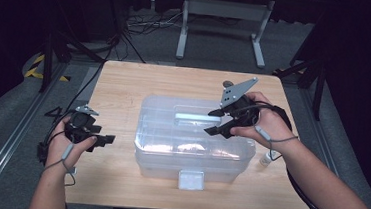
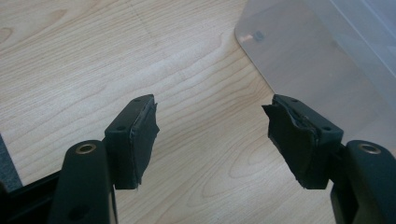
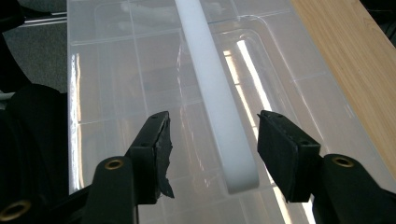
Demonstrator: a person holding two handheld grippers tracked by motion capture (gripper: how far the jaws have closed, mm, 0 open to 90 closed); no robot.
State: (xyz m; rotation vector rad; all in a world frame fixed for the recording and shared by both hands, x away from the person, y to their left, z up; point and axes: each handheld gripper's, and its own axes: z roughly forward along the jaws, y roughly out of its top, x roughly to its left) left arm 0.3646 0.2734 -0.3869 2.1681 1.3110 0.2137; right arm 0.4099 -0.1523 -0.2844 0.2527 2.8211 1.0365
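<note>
Clear plastic box point(image 1: 193, 137) with a lid sits in the middle of the wooden surface point(image 1: 125, 84), its front latch facing the person. Along the top of the lid runs a white handle point(image 3: 215, 88), lying flat in a recess. Over the box's right half hovers the right gripper point(image 1: 215, 122); in the right gripper view its jaws stand spread to either side of the near end of the handle, with a gap on both sides, so the pads point(image 3: 280, 149) press on nothing. Well to the left of the box, above bare wood, the left gripper point(image 1: 104, 140) is held with its jaws wide apart and nothing between them; in the left gripper view a rounded corner of the box point(image 2: 299, 60) shows beyond the tips. Just right of the box, near the person's right wrist, a small white bottle point(image 1: 265, 159) stands on the surface, partly covered by the arm. What lies inside the box is hard to make out through the glare on the lid.
</note>
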